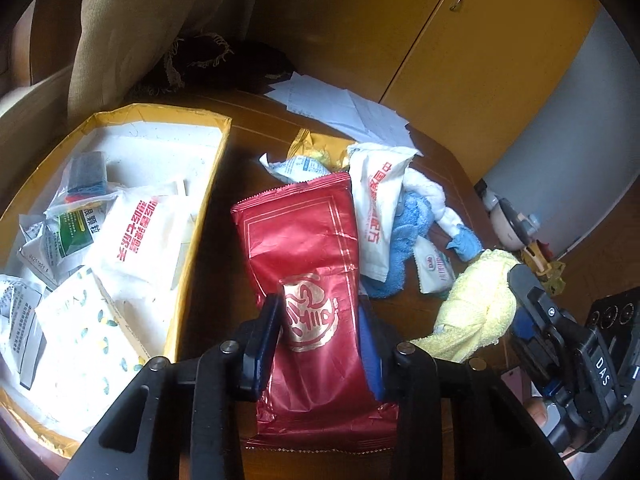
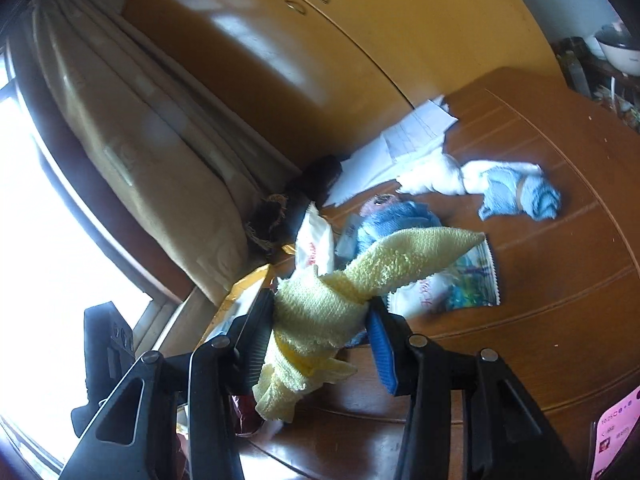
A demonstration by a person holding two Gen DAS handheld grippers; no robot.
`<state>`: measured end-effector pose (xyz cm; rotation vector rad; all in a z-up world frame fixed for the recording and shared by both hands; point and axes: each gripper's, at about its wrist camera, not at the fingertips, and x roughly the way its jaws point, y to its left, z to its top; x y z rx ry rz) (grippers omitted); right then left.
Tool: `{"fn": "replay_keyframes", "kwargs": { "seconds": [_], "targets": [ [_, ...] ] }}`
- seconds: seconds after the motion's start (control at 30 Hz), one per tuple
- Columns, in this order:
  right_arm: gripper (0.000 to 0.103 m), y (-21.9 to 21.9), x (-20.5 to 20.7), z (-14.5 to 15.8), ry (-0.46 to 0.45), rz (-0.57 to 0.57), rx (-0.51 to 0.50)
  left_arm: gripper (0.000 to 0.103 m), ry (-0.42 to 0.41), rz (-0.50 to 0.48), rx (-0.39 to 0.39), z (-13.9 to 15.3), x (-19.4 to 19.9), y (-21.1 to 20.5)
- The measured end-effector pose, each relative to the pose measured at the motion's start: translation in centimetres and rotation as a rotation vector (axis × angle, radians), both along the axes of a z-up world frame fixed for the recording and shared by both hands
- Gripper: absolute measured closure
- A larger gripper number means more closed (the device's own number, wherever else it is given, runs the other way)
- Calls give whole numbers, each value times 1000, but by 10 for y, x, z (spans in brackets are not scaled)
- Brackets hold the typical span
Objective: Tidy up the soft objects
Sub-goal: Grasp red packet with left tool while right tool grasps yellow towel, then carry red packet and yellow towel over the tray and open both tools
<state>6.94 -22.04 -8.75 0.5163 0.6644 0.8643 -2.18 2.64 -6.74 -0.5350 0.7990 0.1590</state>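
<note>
My left gripper is shut on a red foil packet and holds it above the wooden table, just right of a yellow cardboard box with several white sachets in it. My right gripper is shut on a rolled yellow towel, lifted over the table; the towel also shows in the left wrist view. A blue cloth, a white-and-blue rolled cloth and white sachets lie on the table.
Loose white papers lie at the table's far side. A yellow cabinet stands behind. A curtain hangs by the window. A phone with a pink screen lies at the table's near right. Small toys sit by the right edge.
</note>
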Motion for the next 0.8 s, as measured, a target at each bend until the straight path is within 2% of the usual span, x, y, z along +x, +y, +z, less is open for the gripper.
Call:
{"fn": "replay_keyframes", "kwargs": {
  "seconds": [0.13,0.23,0.3,0.43,0.5,0.6,0.7,0.8],
  "targets": [
    [59,12,-10,23,-51,65,-2,64,-72,21,-38,25,-27,19],
    [59,33,-22,41,-127,131,-16,64,-95,62,-29,36,-48,38],
    [59,50,-30,49,-166,180,-23,64,-100,99,-26,38,-64,53],
    [58,91,-39,56,-183,277,-58,64,-106,195,-16,39,-91,87],
    [58,114,-39,58,-193,302,-105,64,-107,231,-12,37,-100,101],
    [58,147,-37,60,-194,344,-171,64,-106,275,-2,36,-104,123],
    [58,182,-33,59,-185,394,-241,64,-105,299,39,38,-97,142],
    [58,222,-29,59,-237,411,-346,64,-89,301,63,36,-77,164]
  ]
}}
